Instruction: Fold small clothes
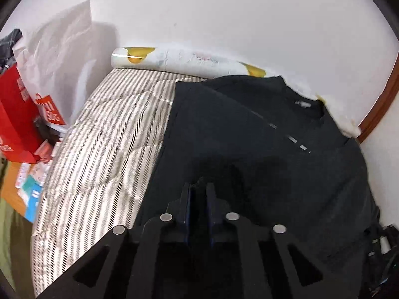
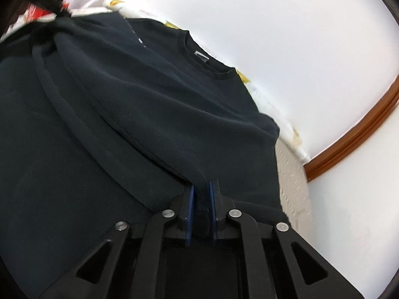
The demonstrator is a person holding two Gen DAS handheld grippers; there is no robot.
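Observation:
A black T-shirt [image 1: 249,134] lies spread on the striped bed cover, collar toward the wall, with one side folded in over the body. In the left wrist view my left gripper [image 1: 199,186] sits low on the shirt's near part, its jaws nearly together with dark cloth bunched between the blue pads. In the right wrist view the same T-shirt [image 2: 139,94] fills the frame. My right gripper [image 2: 201,186] pinches a raised fold of its hem edge, which runs between the blue pads [image 2: 191,199].
A grey-and-white striped cover [image 1: 99,149] lies left of the shirt. A rolled printed sheet [image 1: 174,59] rests along the white wall. Red and white shopping bags [image 1: 27,109] and small boxes stand at the left. Wooden trim [image 2: 361,134] curves at the right.

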